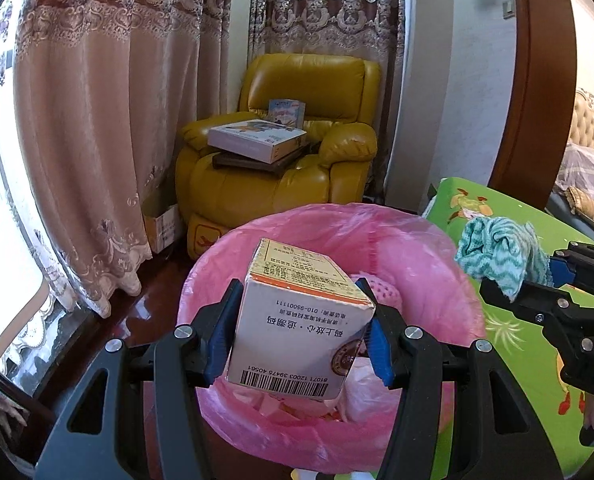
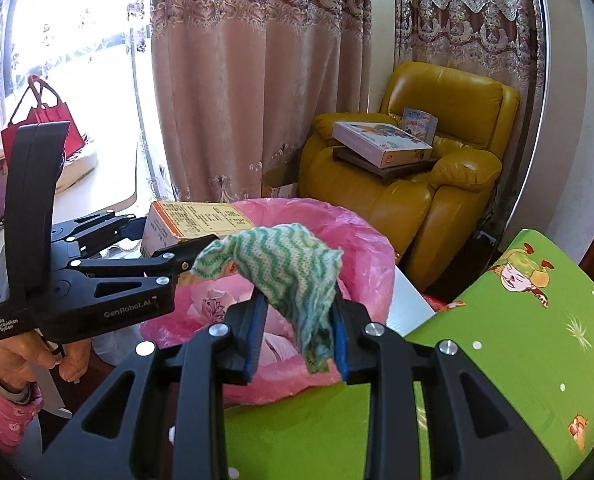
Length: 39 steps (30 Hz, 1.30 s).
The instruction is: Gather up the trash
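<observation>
A lived-in home, by the look of it. Heavy pink lace-trimmed curtains (image 1: 97, 128) hang beside a mustard-yellow leather armchair (image 1: 281, 160) piled with flat game boxes (image 1: 257, 140), and a tufted cream headboard (image 1: 591, 128) shows through the doorway.

Daylight floods in from the window (image 2: 77, 40) on your left, blown out to white in both views. The curtains (image 1: 97, 120) and yellow armchair (image 1: 289, 152) stay evenly lit and sharp. The floor (image 1: 145, 320) shows glare. Fisheye bending curves the edges, and the corners go black.
</observation>
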{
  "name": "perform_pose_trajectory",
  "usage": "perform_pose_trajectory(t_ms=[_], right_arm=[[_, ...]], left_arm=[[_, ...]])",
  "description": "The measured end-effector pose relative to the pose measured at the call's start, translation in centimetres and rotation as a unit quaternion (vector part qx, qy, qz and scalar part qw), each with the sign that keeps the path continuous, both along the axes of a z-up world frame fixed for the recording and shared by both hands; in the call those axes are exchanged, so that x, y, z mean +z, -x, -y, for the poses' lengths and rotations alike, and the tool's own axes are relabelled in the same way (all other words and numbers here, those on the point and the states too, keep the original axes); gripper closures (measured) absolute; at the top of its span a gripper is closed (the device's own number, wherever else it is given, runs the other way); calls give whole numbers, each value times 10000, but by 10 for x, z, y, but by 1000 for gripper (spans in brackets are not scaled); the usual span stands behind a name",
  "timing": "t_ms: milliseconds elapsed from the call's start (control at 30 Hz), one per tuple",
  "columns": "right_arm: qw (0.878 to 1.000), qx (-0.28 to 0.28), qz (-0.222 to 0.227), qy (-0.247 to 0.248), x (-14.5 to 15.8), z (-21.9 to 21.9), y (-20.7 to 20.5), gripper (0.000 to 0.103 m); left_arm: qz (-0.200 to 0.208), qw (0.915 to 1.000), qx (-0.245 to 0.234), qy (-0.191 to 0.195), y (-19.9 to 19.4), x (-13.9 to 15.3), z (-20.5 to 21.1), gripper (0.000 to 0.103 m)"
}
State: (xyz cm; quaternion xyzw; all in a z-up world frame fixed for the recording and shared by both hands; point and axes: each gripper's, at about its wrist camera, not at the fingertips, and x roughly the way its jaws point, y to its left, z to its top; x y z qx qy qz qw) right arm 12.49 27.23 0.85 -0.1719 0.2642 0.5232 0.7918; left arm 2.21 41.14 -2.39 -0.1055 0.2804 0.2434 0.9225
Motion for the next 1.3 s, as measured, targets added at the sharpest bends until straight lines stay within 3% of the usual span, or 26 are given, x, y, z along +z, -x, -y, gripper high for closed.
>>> perform_pose_trajectory(t_ms=[467,533,567,600,667,700,767,933,1167,1300], right_arm=[[9998,56,-65,192,-17,-26,-7,71],[9995,116,-126,248,-20,-28,-10,59],[9994,135,-165,283,-21,-28,-13,38],[9994,113,-161,275,-22,-27,-13,25],[9996,62,-221,166,-19,-19,-18,25],[9996,34,-241,136,-18,-15,-20,25],[9997,-21,-219,51,-13,-5,-22,25],[9995,-175,-136,-232,13,36,-18,25],[9969,-469,120,-621,60,101,9,10],[9950,-594,99,-792,68,132,27,6]], left_arm=[[79,9997,-62,244,-2,-7,-20,49],[135,9996,-87,244,-4,-4,-23,48],[160,9995,-91,250,-5,-2,-25,48],[176,9995,-79,268,-6,0,-28,48],[242,9994,-57,259,-6,5,-32,42],[298,9993,-50,211,-4,10,-32,37],[383,9992,-49,92,0,17,-31,14],[457,9989,18,-121,19,38,-22,10],[778,9900,426,-1093,68,78,29,8],[865,9873,619,-1177,94,86,57,8]])
